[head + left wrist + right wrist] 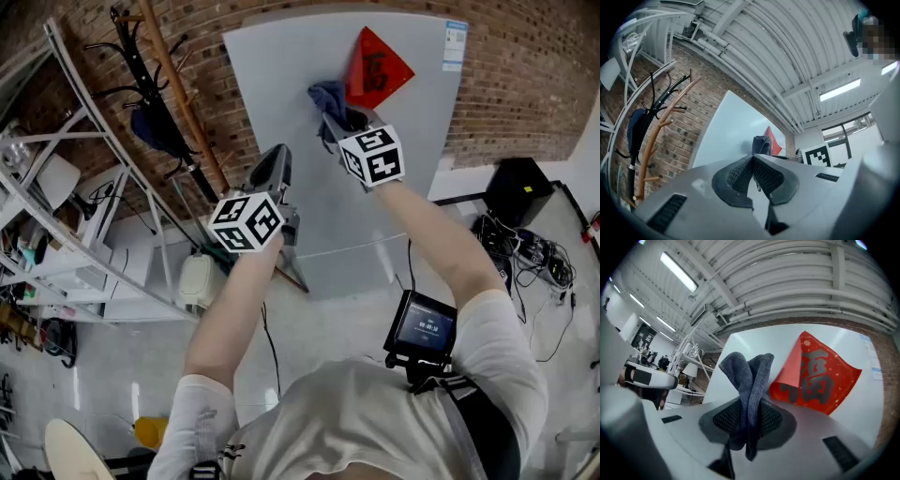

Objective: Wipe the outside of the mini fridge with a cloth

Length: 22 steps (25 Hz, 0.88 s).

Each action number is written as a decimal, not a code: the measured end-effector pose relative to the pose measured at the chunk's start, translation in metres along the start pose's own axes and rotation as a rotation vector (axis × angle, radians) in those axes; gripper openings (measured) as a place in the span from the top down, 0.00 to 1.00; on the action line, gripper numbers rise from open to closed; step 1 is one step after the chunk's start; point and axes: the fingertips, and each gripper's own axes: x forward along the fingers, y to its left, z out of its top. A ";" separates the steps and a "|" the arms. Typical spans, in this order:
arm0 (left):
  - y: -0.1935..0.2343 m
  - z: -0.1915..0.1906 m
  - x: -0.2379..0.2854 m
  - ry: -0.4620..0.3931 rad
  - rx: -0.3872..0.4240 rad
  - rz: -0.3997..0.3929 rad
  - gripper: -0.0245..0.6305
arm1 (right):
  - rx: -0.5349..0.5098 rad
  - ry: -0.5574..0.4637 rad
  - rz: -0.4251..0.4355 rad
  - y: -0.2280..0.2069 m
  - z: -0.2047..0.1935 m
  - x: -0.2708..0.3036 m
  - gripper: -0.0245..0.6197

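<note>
The pale grey fridge (309,141) stands against the brick wall, with a red paper diamond (375,67) stuck near its top. My right gripper (336,117) is shut on a grey-blue cloth (325,97) and holds it against the fridge front, just left of the red paper. The cloth (749,380) sticks up in two folds from between the shut jaws in the right gripper view, with the red paper (816,380) beside it. My left gripper (277,171) hangs lower left, before the fridge front, shut with nothing in it (753,173).
A wooden coat rack (173,94) with dark items stands left of the fridge. White metal shelving (66,216) fills the left side. A black box (520,187) and tangled cables (520,248) lie on the floor at right. A label (456,45) sits at the fridge's top right.
</note>
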 end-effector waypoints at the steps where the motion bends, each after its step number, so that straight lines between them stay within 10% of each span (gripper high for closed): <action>1: -0.005 -0.003 0.005 0.002 -0.003 -0.007 0.96 | 0.000 0.001 -0.005 -0.007 -0.001 -0.004 0.83; 22: -0.072 -0.057 0.100 0.057 -0.033 -0.109 0.96 | 0.035 0.016 -0.172 -0.160 -0.041 -0.072 0.83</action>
